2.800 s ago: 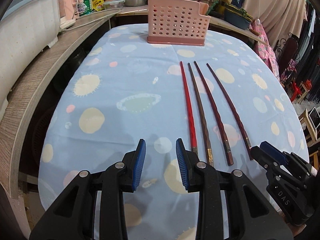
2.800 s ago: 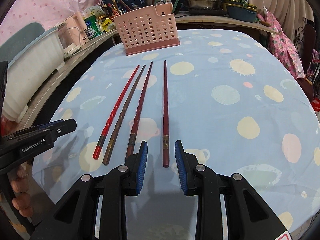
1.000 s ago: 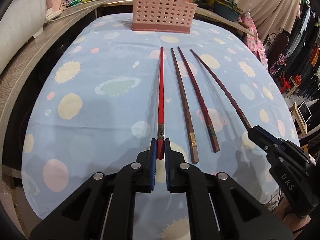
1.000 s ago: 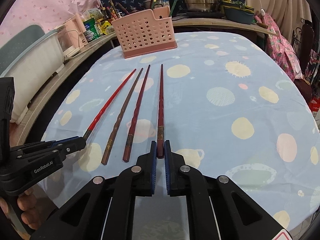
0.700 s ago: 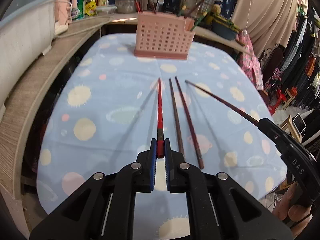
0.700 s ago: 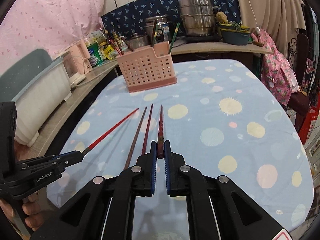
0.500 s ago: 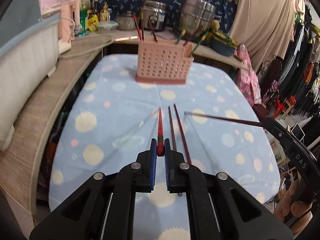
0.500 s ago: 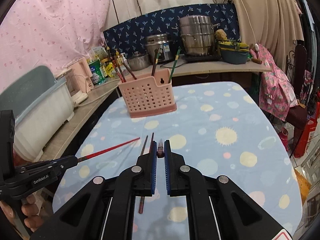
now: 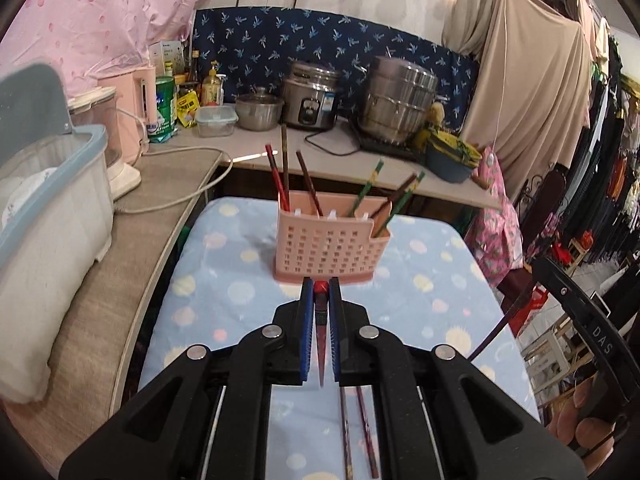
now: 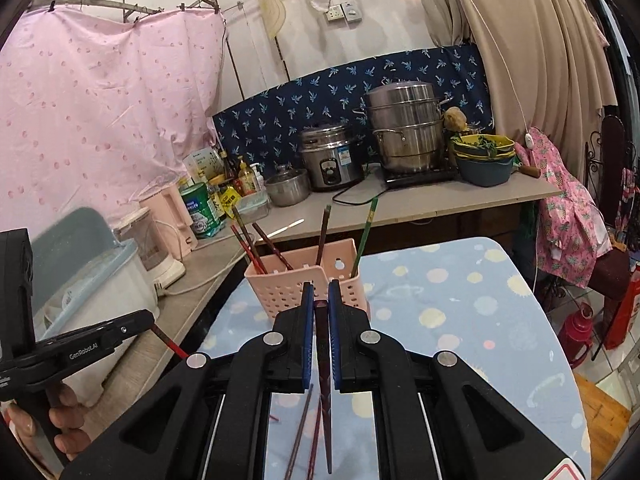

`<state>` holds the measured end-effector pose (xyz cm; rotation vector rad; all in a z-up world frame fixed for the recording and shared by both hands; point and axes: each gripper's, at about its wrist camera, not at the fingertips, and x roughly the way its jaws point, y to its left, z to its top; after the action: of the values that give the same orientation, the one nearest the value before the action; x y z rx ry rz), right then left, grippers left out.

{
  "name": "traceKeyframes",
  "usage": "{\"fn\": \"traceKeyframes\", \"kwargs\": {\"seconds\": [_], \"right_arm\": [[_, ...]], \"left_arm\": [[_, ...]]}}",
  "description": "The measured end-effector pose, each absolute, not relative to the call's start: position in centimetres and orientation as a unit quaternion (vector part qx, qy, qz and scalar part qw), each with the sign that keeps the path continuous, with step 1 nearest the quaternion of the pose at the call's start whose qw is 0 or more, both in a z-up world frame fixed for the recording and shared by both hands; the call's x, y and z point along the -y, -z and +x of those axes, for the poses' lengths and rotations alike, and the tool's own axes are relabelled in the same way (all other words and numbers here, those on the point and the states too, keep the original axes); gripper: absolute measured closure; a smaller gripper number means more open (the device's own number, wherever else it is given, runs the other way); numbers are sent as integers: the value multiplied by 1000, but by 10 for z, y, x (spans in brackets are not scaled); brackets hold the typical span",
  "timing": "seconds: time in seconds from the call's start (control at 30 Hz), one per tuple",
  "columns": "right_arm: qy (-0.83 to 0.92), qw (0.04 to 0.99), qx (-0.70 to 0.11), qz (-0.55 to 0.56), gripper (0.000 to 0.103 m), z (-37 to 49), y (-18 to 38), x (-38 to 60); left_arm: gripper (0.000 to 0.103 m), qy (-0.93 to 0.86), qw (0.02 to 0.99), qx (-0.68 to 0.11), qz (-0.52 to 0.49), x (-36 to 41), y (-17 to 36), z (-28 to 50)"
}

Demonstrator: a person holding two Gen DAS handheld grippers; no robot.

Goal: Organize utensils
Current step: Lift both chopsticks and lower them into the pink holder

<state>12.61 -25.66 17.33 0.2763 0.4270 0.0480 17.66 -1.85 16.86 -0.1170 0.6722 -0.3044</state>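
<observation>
Above the spotted table (image 9: 200,292), 2 grippers are each clenching 1 chopstick: left gripper (image 9: 319,300) a red chopstick (image 9: 319,332), right gripper (image 10: 319,304) a dark chopstick (image 10: 323,364); 2 loose chopsticks (image 9: 356,436) are lying at 6 o'clock of the pink basket (image 9: 332,248).

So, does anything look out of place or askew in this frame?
Only the unfinished part: two chopsticks lie loose on the tablecloth rather than in the pink holder. Each claw grips one chopstick, hanging down. Nothing spilled or broken.
</observation>
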Motion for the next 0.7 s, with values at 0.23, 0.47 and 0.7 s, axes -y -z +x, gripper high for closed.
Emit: {"fn": "traceKeyframes", "kwargs": {"seconds": [0.23,0.47,0.7], "right_arm": [[-35,973,-158,165,96,159,-220,261],[-35,977,-115,178,96,212,-266,267],[-32,979,-93,179,96,263,-286,269]], "left_arm": [[96,152,947,-276,-63,24,-222,206],[96,133,961,-229,-75,24,-269,251],[96,107,968,-210,-81,24,-281,293]]}}
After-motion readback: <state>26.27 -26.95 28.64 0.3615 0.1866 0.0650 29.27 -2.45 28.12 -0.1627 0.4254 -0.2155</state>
